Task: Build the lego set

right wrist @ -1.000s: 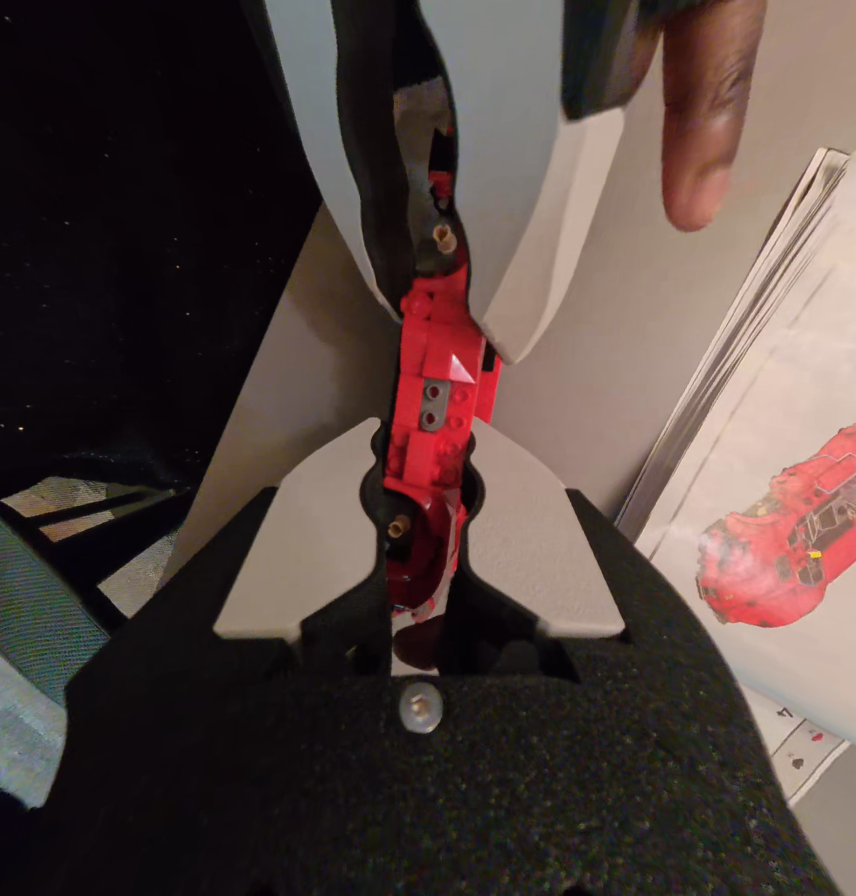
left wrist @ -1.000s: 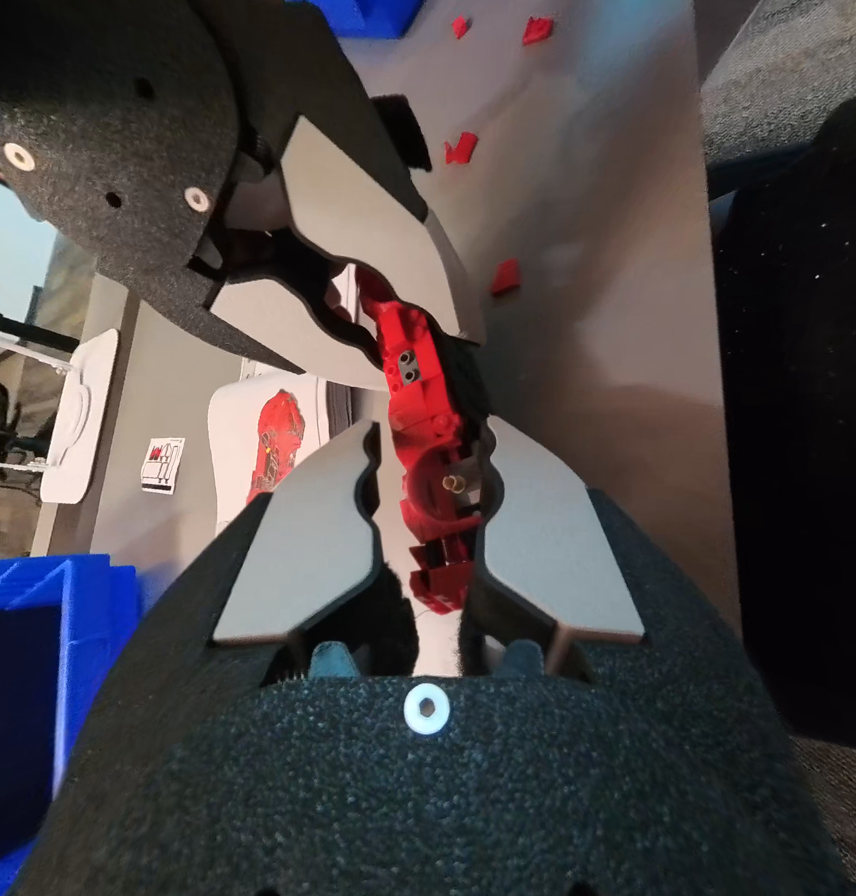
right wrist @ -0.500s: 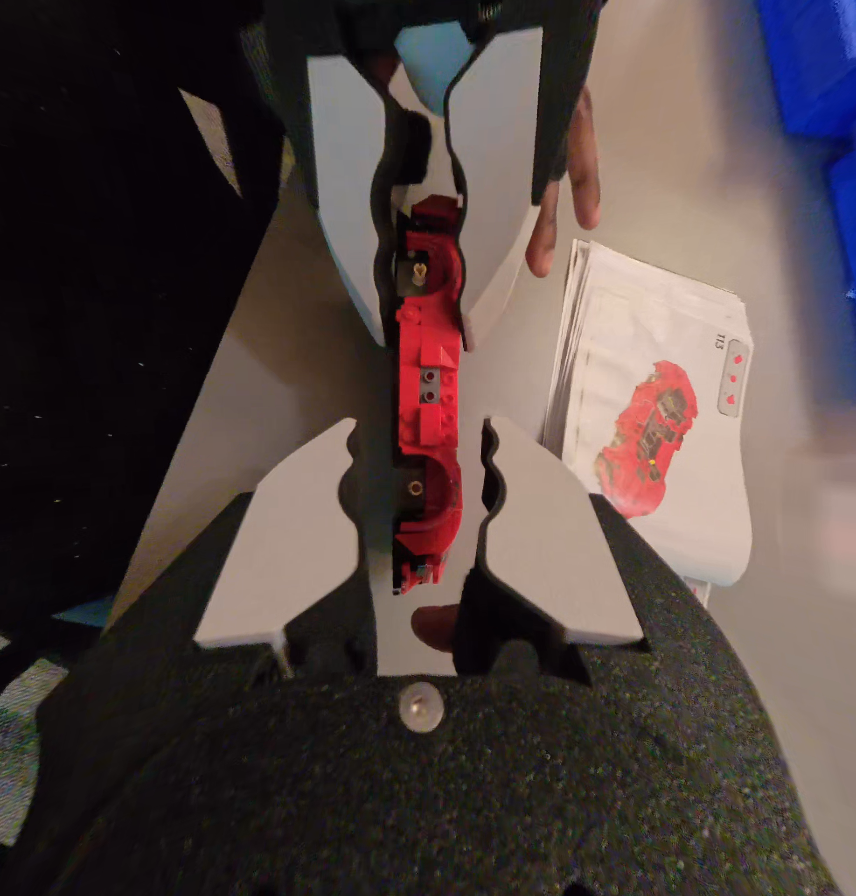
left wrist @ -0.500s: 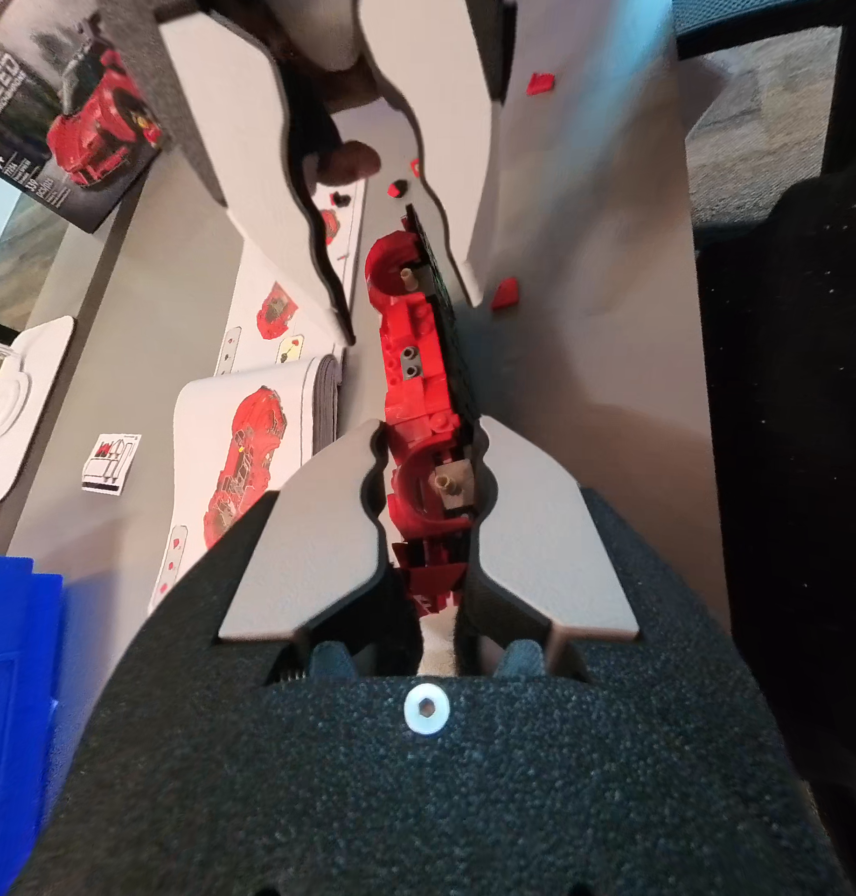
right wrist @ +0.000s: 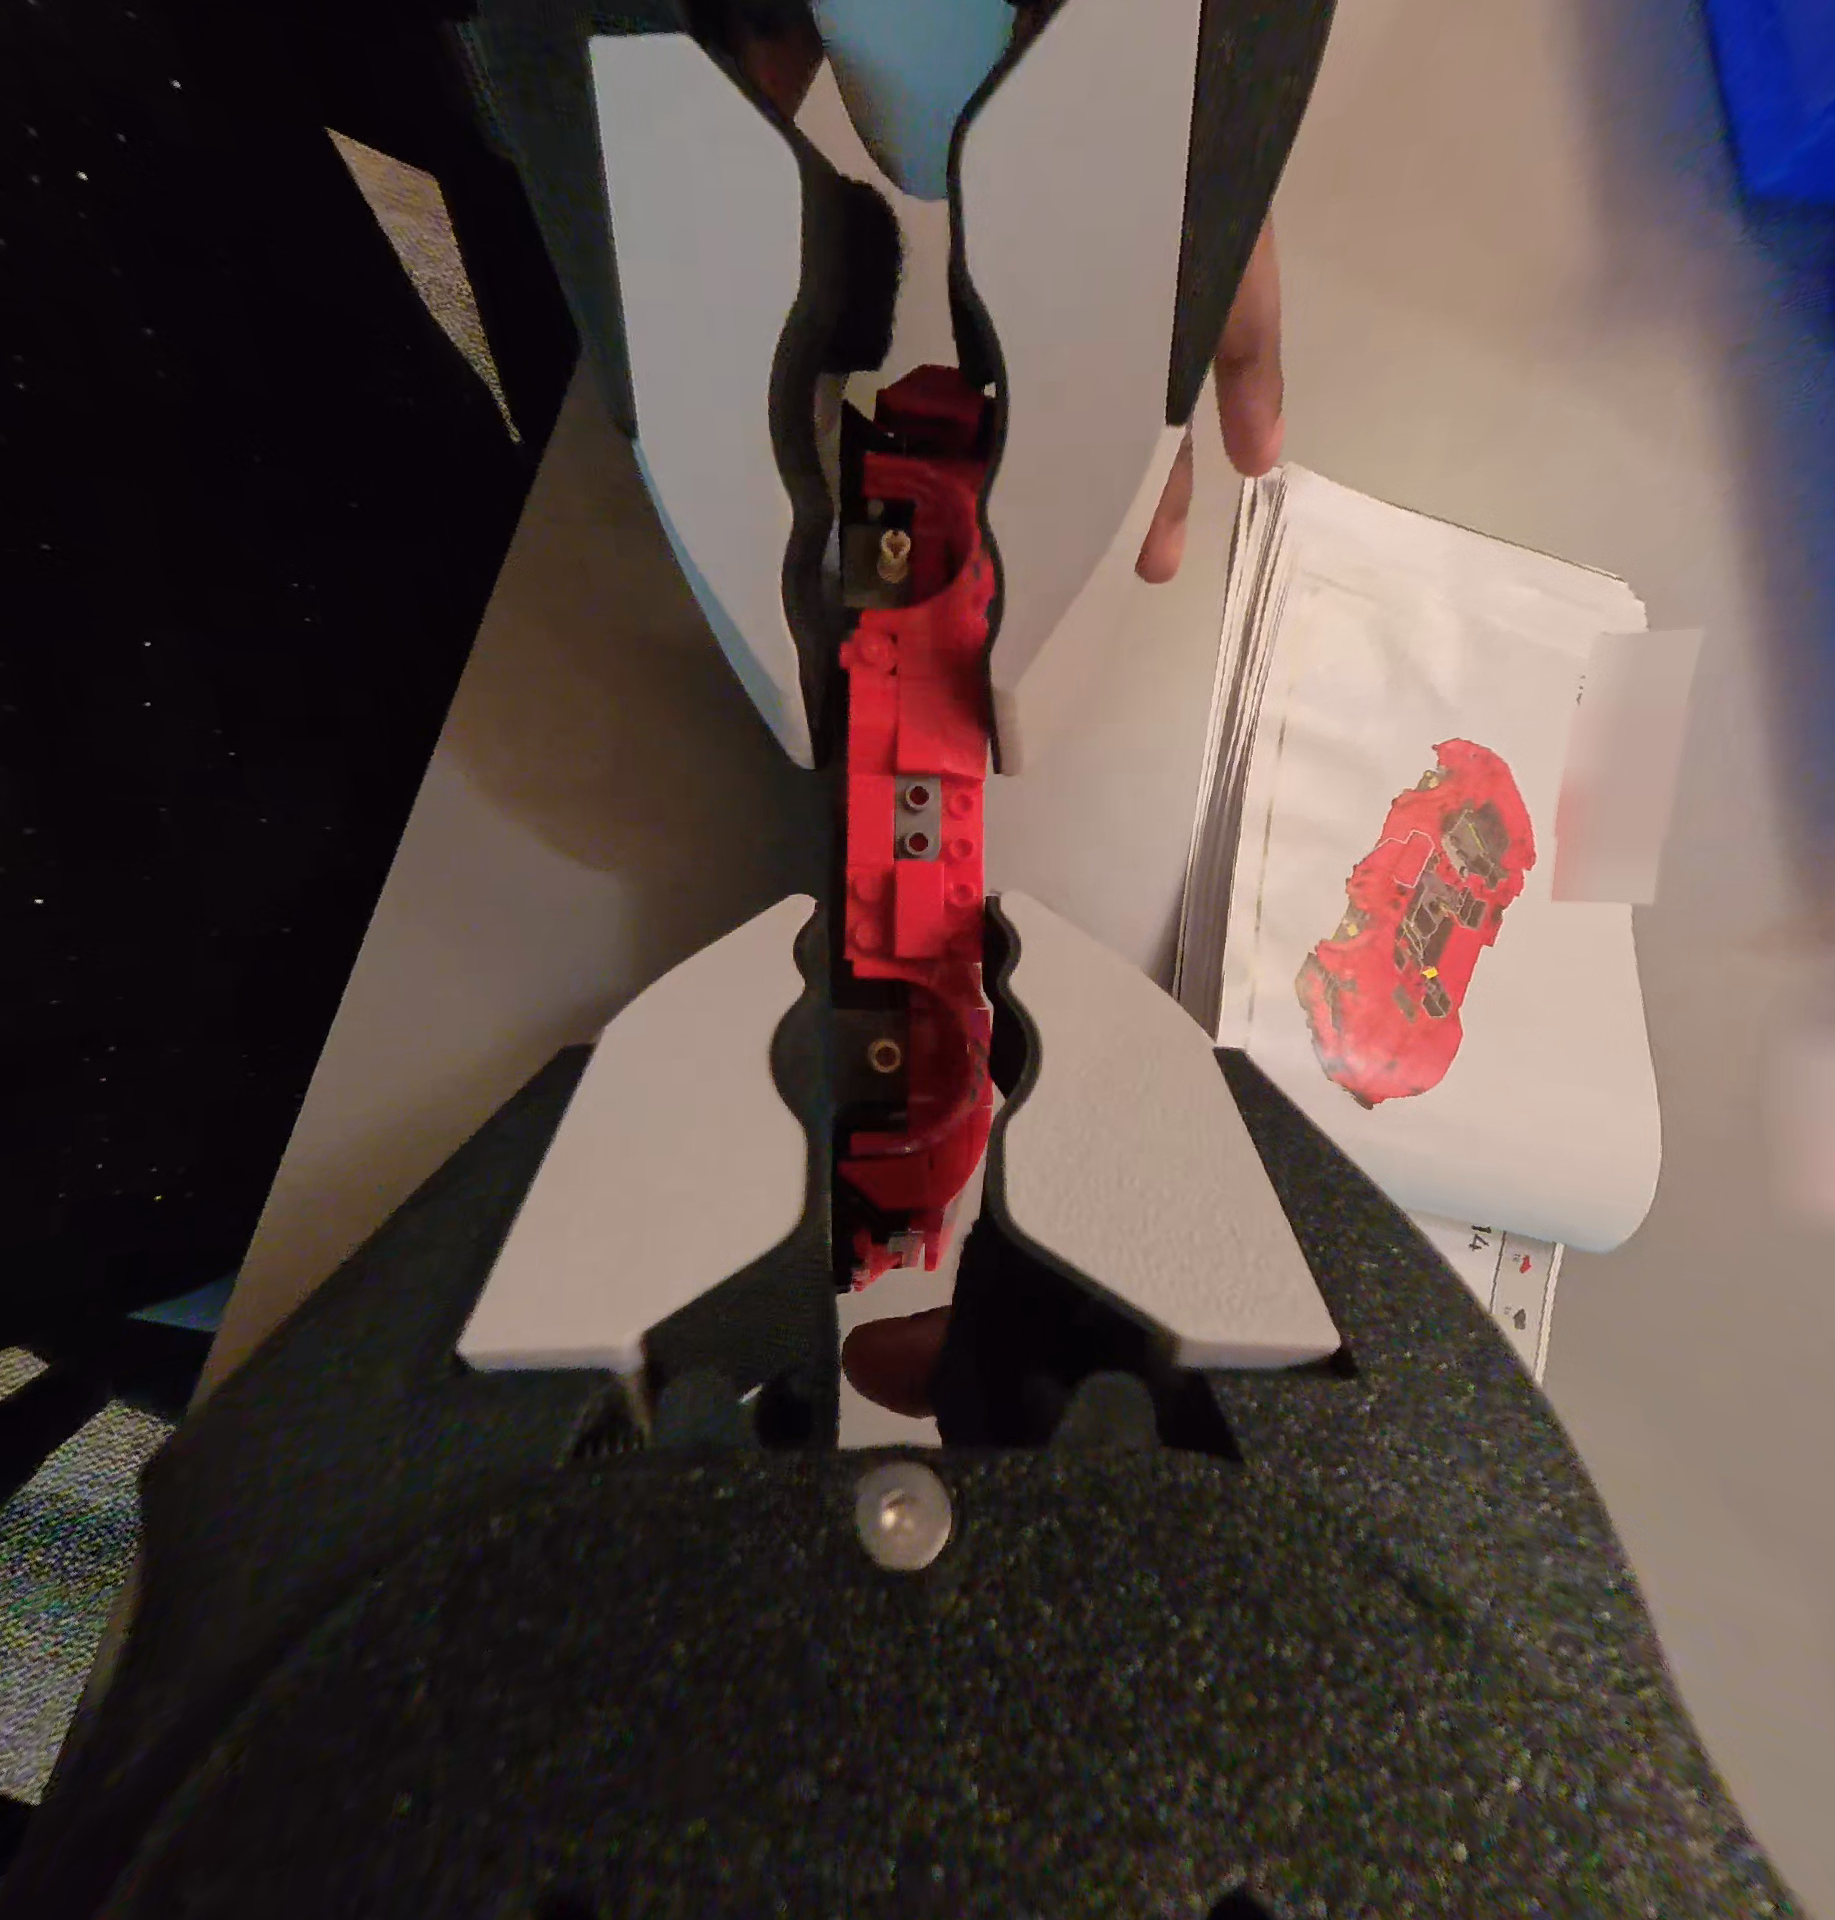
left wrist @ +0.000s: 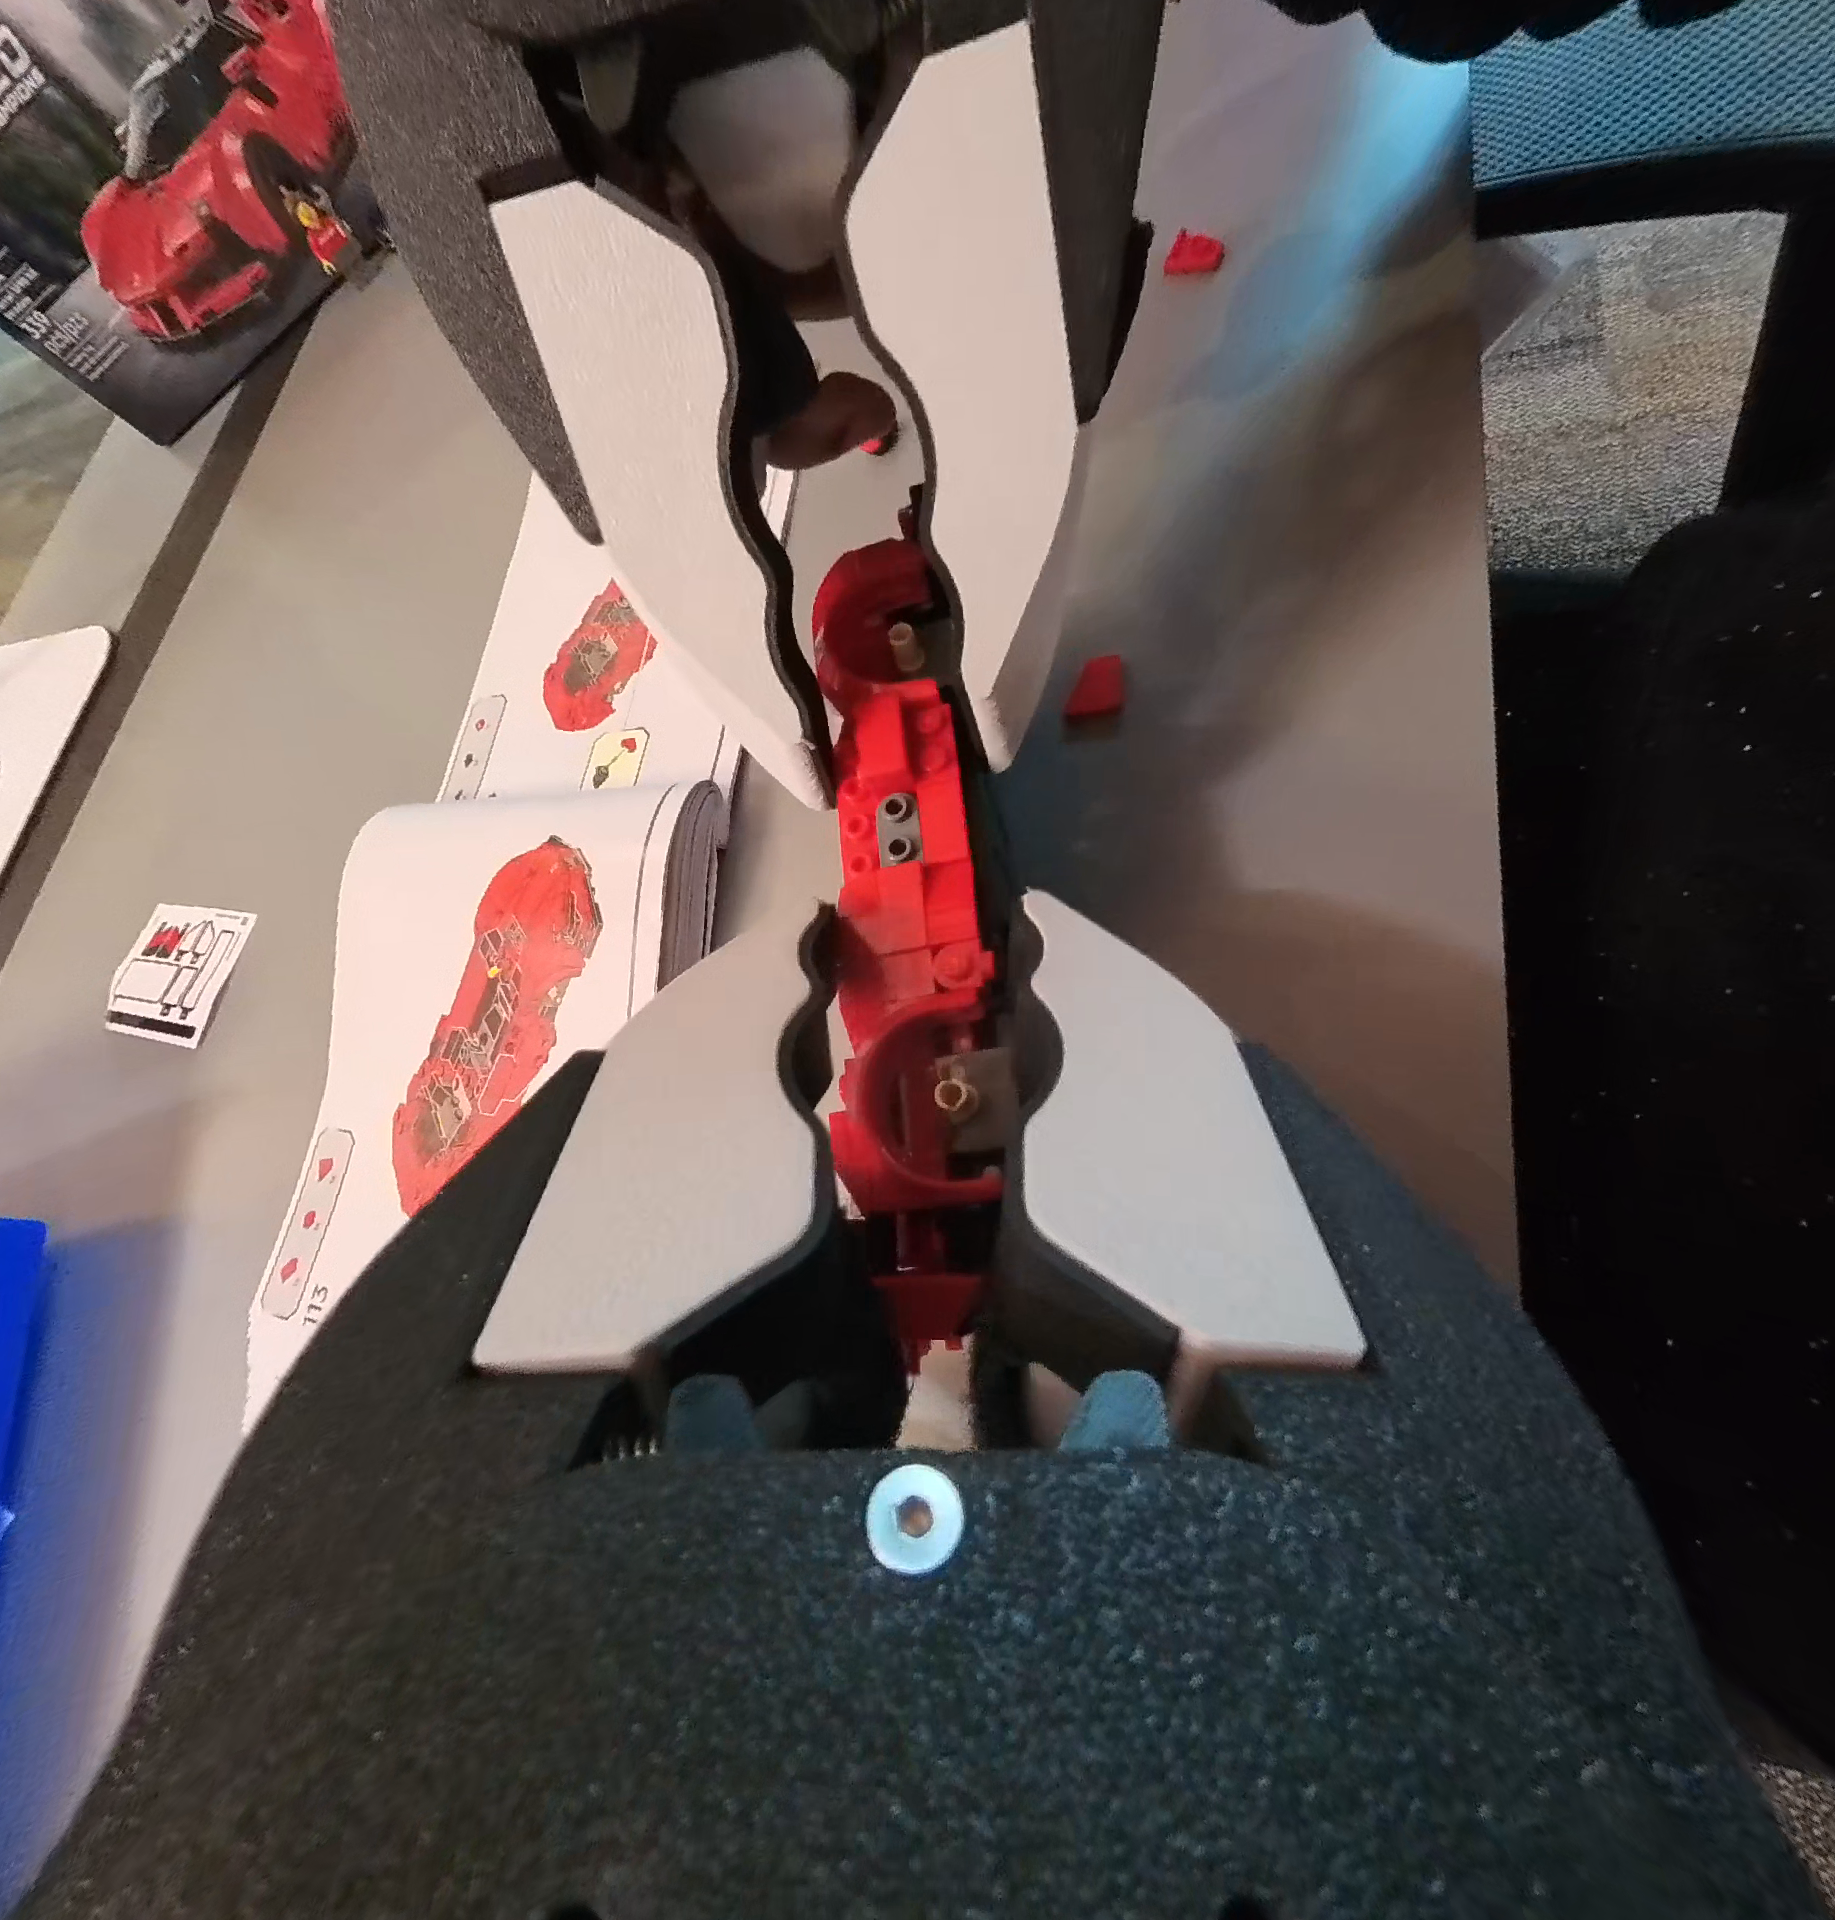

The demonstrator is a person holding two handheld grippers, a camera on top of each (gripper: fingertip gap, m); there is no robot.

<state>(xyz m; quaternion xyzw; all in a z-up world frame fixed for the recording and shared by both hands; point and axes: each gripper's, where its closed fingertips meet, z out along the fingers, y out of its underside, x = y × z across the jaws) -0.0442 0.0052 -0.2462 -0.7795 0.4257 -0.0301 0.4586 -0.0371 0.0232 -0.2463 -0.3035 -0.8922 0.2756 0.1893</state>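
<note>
A half-built red car [left wrist: 918, 935] is now clamped at both ends, above the table's [left wrist: 1256, 790] near edge, by the left gripper [left wrist: 918, 914] and the right gripper [right wrist: 905, 914], re-closed after half a second open, steadying it for pressing.

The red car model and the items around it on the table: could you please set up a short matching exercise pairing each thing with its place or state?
Things:
1. red car model
2. instruction booklet
3. set box
4. loose red piece

Places or states:
A. lies alone on the bare table, by the far tongs
B. held at both ends, one pair of tongs on each
C. lies open, showing a picture of the red car
D. lies at the far left of the table in the left wrist view

Pairs: 1-B, 2-C, 3-D, 4-A
</note>
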